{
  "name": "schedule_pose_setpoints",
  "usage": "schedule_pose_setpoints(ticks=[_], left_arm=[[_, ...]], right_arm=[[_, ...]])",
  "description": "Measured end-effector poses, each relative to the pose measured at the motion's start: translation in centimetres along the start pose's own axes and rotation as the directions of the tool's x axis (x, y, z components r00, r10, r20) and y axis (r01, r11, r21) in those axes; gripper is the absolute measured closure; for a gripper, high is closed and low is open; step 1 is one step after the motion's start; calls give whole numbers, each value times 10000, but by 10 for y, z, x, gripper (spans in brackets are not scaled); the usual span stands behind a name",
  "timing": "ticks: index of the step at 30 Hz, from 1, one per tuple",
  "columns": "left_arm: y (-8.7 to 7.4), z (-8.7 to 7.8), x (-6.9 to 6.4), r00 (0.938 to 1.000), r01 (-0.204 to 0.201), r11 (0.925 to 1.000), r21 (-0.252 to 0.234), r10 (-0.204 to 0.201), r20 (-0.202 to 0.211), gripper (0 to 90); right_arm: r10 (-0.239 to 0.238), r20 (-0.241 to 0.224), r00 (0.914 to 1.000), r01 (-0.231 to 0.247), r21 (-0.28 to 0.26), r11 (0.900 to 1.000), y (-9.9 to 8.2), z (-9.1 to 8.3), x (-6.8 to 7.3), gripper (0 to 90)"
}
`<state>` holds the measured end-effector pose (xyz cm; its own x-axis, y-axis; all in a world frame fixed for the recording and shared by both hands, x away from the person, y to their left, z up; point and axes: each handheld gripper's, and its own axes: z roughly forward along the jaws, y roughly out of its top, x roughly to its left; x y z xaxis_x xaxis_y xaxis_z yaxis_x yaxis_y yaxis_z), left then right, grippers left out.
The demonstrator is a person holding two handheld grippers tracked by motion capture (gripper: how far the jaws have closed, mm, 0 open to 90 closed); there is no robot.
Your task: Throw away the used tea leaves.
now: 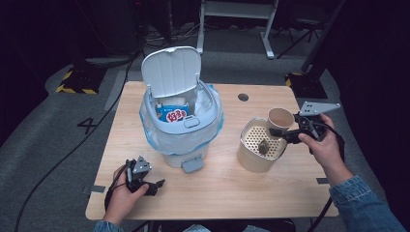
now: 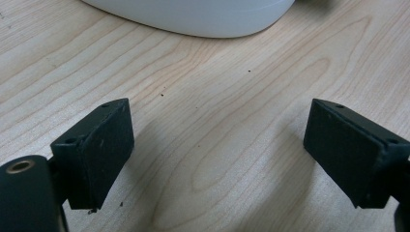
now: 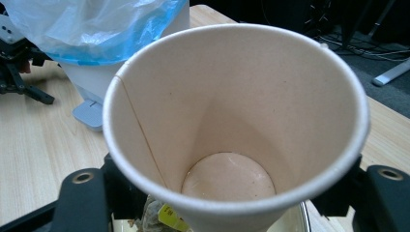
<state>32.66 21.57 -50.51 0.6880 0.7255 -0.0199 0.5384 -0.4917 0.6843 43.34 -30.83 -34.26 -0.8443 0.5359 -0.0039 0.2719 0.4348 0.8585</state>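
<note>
My right gripper (image 1: 282, 126) is shut on a tan paper cup (image 1: 280, 118), its jaws pressing the cup's two sides. The cup (image 3: 232, 121) is empty inside and tilted, hanging over the far rim of a beige round container (image 1: 251, 162) with a perforated insert. A used tea bag (image 1: 263, 146) lies on that insert, and I also see the tea bag (image 3: 162, 215) just below the cup. My left gripper (image 1: 152, 186) rests near the table's front left, and its jaws (image 2: 220, 150) stand open over bare wood.
A white pedal bin (image 1: 186, 145) with a blue-edged bag stands mid-table, its lid (image 1: 171, 70) raised and a snack packet (image 1: 173, 113) inside. Its pedal (image 1: 192, 164) faces the front. The bin's base (image 2: 203, 19) lies just ahead of the left gripper. Cables and stands surround the table.
</note>
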Motion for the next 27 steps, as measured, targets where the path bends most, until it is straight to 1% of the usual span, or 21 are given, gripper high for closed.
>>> schedule_pose_setpoints(ticks=[2,6,8,11,14,20,27], left_arm=[[0,0,0,10000,11,10000,-2,-11,6,110],[0,0,0,10000,12,10000,-2,-12,7,110],[0,0,0,10000,11,10000,-2,-11,6,110],[0,0,0,10000,11,10000,0,-11,8,110],[0,0,0,10000,-1,10000,1,1,-1,110],[0,0,0,10000,12,10000,0,-12,11,109],[0,0,0,10000,8,10000,1,-8,15,109]], right_arm=[[107,-73,9999,-107,-27,9999,0,0,0,300],[164,-84,9998,-164,-44,9999,0,-1,-1,299],[276,-105,9996,-277,-92,9996,1,-1,-1,299],[337,-279,9990,-341,-127,9993,4,-1,-2,298],[268,-664,9974,-272,-54,9996,12,-1,-4,296],[-2,-804,9968,-12,-166,9999,33,-1,-5,295],[-110,-919,9957,74,-396,9992,57,1,-5,295]])
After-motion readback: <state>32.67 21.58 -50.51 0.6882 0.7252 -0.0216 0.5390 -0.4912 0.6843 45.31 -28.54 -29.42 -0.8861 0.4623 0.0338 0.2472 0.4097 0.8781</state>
